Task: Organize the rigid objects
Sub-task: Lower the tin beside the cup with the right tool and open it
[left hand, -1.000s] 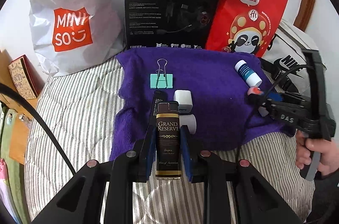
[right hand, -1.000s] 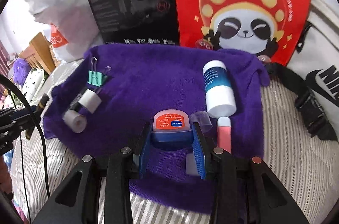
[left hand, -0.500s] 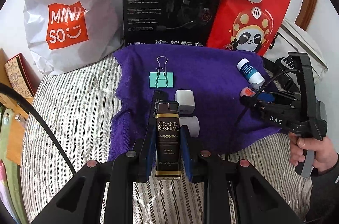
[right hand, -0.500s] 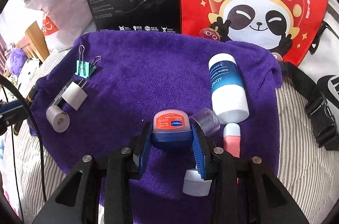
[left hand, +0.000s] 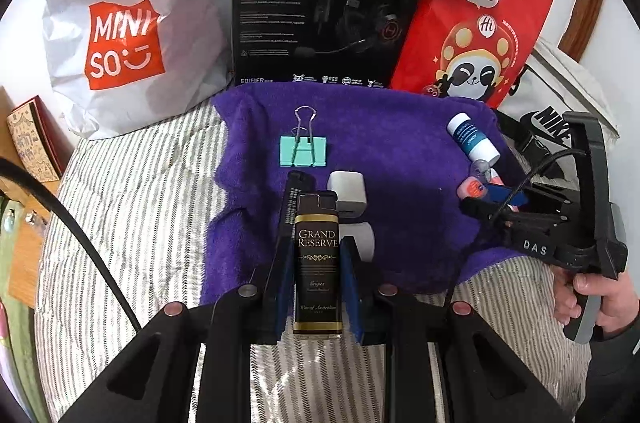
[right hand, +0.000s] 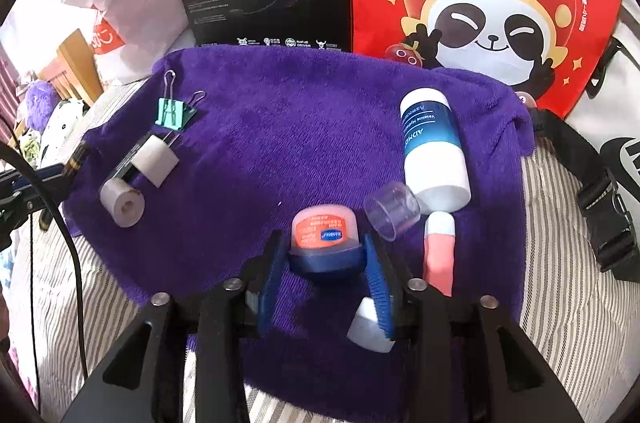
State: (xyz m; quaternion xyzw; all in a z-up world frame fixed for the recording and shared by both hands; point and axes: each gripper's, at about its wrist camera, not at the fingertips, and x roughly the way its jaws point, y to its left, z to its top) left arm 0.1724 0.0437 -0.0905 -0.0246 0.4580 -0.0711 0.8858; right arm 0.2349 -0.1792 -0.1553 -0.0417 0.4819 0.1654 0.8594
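Note:
My left gripper (left hand: 316,255) is shut on a black Grand Reserve lighter (left hand: 317,263), held over the near left edge of the purple towel (left hand: 400,143). My right gripper (right hand: 325,259) is shut on a small blue jar with an orange lid (right hand: 324,235), just above the towel (right hand: 280,143); it also shows in the left wrist view (left hand: 476,189). On the towel lie a green binder clip (left hand: 304,151), a white charger (left hand: 347,192), a white tape roll (right hand: 122,202), a blue-white bottle (right hand: 432,147), a clear cap (right hand: 392,209) and a pink tube (right hand: 439,251).
A Miniso bag (left hand: 124,39), a black headset box (left hand: 320,3) and a red panda bag (left hand: 472,31) stand behind the towel. A white Nike bag (left hand: 552,119) lies right. A white object (right hand: 370,323) lies under the right gripper. A striped bedsheet (left hand: 140,203) surrounds the towel.
The right gripper has moved forward and lower over the towel with the jar. The left gripper with the lighter has pulled back slightly, widening its view.

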